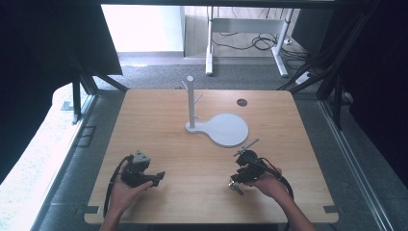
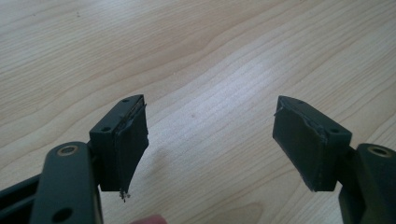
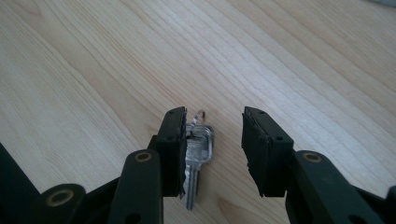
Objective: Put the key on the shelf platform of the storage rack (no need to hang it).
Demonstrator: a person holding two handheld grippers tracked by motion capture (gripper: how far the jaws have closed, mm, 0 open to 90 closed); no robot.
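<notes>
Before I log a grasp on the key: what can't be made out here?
- Key, right gripper view: its left edge is hidden behind the right tool's left pad; touching or not, unclear.
- Key ring: too small to read.
- High view: key tiny under the tool.
- Stand's pegs: blurred.

Bare wood around key [image 3: 196,161] — rack [image 1: 191,103] well apart.

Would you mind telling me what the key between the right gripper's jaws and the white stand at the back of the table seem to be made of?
The key looks like bare metal, silvery and glossy: it glints and reflects light along its blade. The white stand, with its post, pegs and round flat base, has an even matte white surface; that suggests painted metal or plastic, and the high view leaves it open. The table under both shows light wood grain, probably laminate.
</notes>
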